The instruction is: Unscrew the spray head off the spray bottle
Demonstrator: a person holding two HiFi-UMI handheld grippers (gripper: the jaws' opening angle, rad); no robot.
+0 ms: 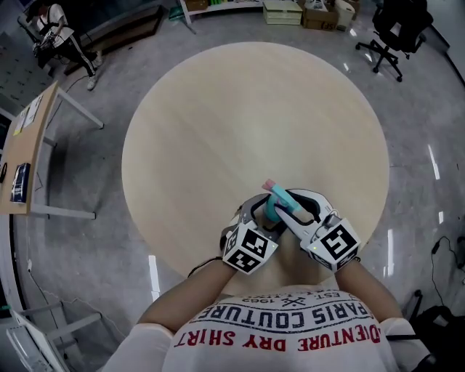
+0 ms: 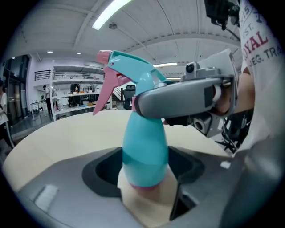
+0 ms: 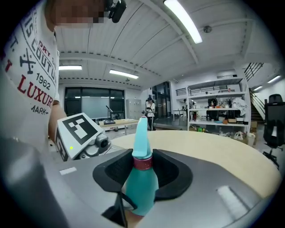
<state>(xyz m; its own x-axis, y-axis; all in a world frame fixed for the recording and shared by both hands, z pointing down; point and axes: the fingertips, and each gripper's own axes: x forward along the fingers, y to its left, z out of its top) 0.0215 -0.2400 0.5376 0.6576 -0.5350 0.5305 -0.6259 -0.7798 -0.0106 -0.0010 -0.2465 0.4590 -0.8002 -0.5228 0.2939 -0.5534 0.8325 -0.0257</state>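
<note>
spray bottle [image 2: 144, 147]: smooth plastic, faintly glossy to me
table [image 1: 254, 116]: pale matt wood grain
floor [image 1: 87, 254]: glossy, I see reflections

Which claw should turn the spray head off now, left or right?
Right. The right claw grips the red collar below the spray head, ready to twist; the left claw clamps the bottle body low, steadying it.

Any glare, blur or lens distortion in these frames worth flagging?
Head view: sharp, white glare streaks on the glossy floor; table evenly lit. Left gripper view: strong fisheye, dark corners, ceiling light blown out, spray bottle reasonably sharp. Right gripper view: same fisheye bending, ceiling strip also clipped.
</note>
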